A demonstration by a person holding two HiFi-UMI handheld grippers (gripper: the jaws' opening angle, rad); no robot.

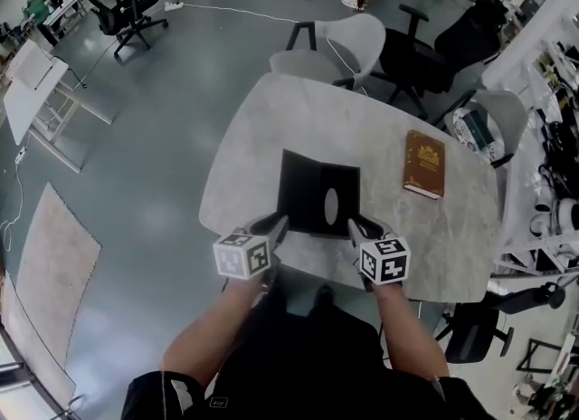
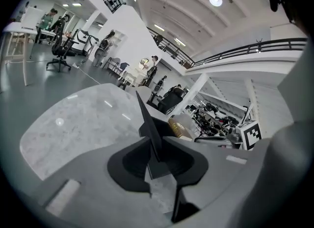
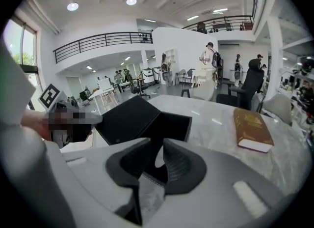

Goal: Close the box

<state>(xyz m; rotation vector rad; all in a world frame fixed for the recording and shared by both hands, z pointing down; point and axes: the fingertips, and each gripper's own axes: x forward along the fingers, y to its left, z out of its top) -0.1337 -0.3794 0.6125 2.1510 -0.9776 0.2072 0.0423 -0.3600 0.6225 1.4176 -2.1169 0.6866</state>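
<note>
the room was a big open hall with a grey shiny floor [image 1: 163,138], white walls and a railed upper gallery [image 3: 98,42]. some people stood far off in the background. black office chairs [image 1: 127,9] stood well apart on the floor, and pale grey chairs [image 1: 348,42] stood at the far side of the table [image 1: 271,128]. this table had a light stone-pattern top with rounded corners.

the black box [image 1: 317,192] lay on the table near its front edge, still open, with an oval cut-out in one panel. a brown book [image 1: 424,164] lay flat to the right of the box, apart from it. its cover carried a gold ornament, but the letters were too small to read.

the left gripper [image 1: 274,225] was closed on the thin left side of the box, seen edge-on between its jaws. the right gripper [image 1: 359,227] was closed on the right side panel in the same way. each gripper's cube showed only black-and-white square markers, no words.
</note>
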